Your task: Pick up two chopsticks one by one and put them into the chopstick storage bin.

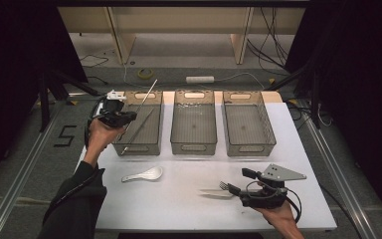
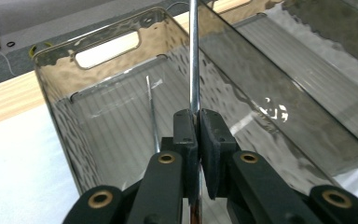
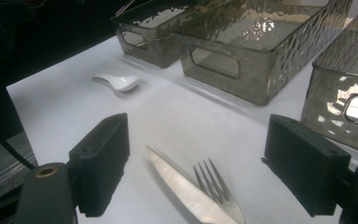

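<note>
My left gripper (image 1: 131, 117) (image 2: 198, 127) hovers over the left smoked-plastic bin (image 1: 155, 130) (image 2: 60, 56), shut on a thin metal chopstick (image 1: 148, 93) (image 2: 194, 56) that stands steeply across the bin. A second chopstick (image 1: 142, 127) (image 2: 151, 109) lies inside that bin. My right gripper (image 1: 240, 181) (image 3: 203, 158) is low over the white table near its front right, open, its pads wide apart on either side of a metal fork (image 1: 224, 185) (image 3: 214, 179) and a table knife (image 1: 213, 193) (image 3: 177, 186) that lie side by side. Nothing is between the pads.
A white ceramic spoon (image 1: 146, 174) (image 3: 119, 81) lies on the table in front of the left bin. The middle bin (image 1: 194, 147) (image 3: 223, 70) and right bin (image 1: 248, 149) (image 3: 340, 93) stand in a row with the left one along the back of the white table (image 1: 179, 199).
</note>
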Tool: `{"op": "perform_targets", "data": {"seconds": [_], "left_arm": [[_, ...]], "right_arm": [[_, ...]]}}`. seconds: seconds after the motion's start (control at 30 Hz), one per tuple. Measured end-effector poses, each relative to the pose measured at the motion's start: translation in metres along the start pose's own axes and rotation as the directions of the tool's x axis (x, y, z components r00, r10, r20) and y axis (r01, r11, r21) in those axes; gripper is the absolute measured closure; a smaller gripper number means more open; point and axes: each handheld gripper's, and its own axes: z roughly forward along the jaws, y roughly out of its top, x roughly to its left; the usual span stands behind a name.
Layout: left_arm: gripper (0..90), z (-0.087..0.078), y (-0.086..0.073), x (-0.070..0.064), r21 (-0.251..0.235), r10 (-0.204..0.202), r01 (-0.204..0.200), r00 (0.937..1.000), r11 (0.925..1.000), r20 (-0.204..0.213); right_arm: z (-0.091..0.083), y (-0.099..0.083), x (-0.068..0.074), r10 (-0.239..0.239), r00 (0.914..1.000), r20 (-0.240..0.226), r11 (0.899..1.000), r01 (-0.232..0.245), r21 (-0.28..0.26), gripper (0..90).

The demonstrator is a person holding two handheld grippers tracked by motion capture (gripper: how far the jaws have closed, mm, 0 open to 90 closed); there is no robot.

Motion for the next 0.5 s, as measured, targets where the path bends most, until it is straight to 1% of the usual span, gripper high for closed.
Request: {"op": "perform_targets", "data": {"seconds": [0.07,0.27,0.5], "left_arm": [[84.7,0.002,-0.002,0.000,0.005,0.005,-0.005,1.0000,1.0000,-0.008],[84.7,0.010,-0.008,0.002,0.025,-0.003,0.003,0.9997,0.9997,-0.024],[84.7,0.015,-0.013,0.004,0.042,-0.010,0.012,0.9991,0.9990,-0.042]], "right_arm": [[0.000,0.000,0.000,-0.001,1.0000,0.000,1.000,0.001,0.000,23.1],[-0.001,0.000,0.000,-0.001,1.0000,0.001,1.000,0.001,-0.004,23.1],[-0.001,0.000,0.000,-0.003,1.0000,0.000,1.000,0.003,-0.004,23.1]]}}
